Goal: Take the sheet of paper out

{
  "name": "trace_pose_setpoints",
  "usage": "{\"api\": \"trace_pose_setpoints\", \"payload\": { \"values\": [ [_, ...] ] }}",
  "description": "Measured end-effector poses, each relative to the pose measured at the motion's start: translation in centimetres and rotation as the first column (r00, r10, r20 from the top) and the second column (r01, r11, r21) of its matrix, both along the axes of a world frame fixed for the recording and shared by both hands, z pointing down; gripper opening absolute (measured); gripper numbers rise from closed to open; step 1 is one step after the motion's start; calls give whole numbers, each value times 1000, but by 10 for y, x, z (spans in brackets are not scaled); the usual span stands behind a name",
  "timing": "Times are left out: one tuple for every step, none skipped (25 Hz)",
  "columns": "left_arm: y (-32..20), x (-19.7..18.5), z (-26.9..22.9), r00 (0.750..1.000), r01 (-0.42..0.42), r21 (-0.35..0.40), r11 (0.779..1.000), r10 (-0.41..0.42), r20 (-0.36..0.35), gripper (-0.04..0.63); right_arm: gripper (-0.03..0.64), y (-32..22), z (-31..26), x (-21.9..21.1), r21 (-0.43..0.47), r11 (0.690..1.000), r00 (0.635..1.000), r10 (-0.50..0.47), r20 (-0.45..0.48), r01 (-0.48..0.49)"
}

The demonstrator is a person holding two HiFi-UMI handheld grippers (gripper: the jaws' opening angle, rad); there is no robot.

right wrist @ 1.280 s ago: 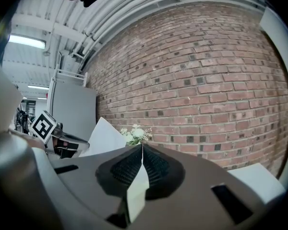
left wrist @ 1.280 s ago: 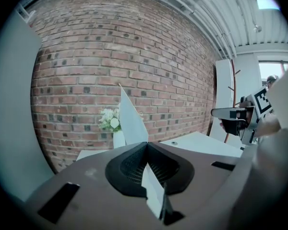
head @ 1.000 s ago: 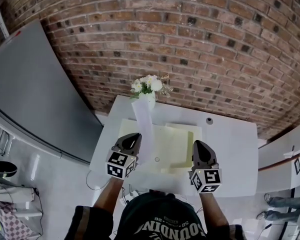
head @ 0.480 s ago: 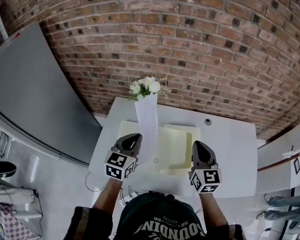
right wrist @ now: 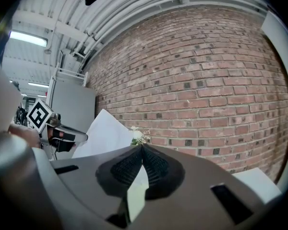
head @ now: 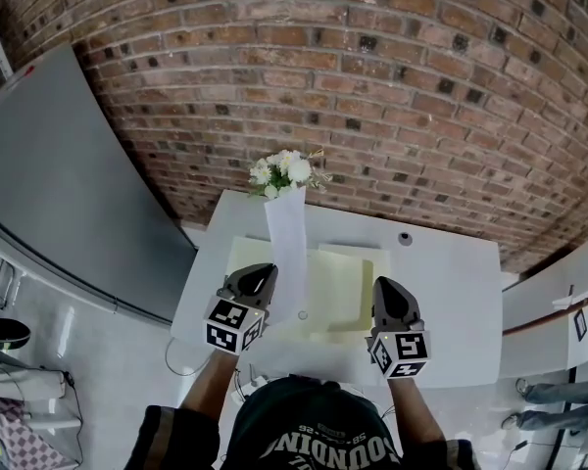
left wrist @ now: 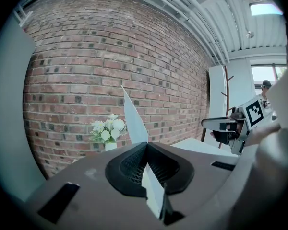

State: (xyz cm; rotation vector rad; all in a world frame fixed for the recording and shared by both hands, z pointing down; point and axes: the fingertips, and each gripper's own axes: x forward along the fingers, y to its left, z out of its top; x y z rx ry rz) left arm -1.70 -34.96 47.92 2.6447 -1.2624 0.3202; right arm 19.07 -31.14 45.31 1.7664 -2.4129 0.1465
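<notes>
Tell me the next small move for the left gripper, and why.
Probably lift the left gripper up and away from the pale yellow folder. Its jaws are shut on the white sheet, and the right gripper is shut on the folder's edge; the sheet's lower end seems to overlap the folder.

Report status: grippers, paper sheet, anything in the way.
Left gripper shut on white paper sheet, standing upright. Right gripper shut on pale yellow folder edge. White flowers behind sheet.
</notes>
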Motion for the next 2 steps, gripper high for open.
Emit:
{"api": "trace_pose_setpoints", "payload": {
  "values": [
    [0,1,0,1000,-3,0,1000,3,-2,11,69,0,0,0,0,1000,1000,-2,-1,2],
    [0,2,0,1000,-6,0,1000,6,-3,11,69,-1,0,1,-1,1000,1000,-3,-1,3]
  ]
}}
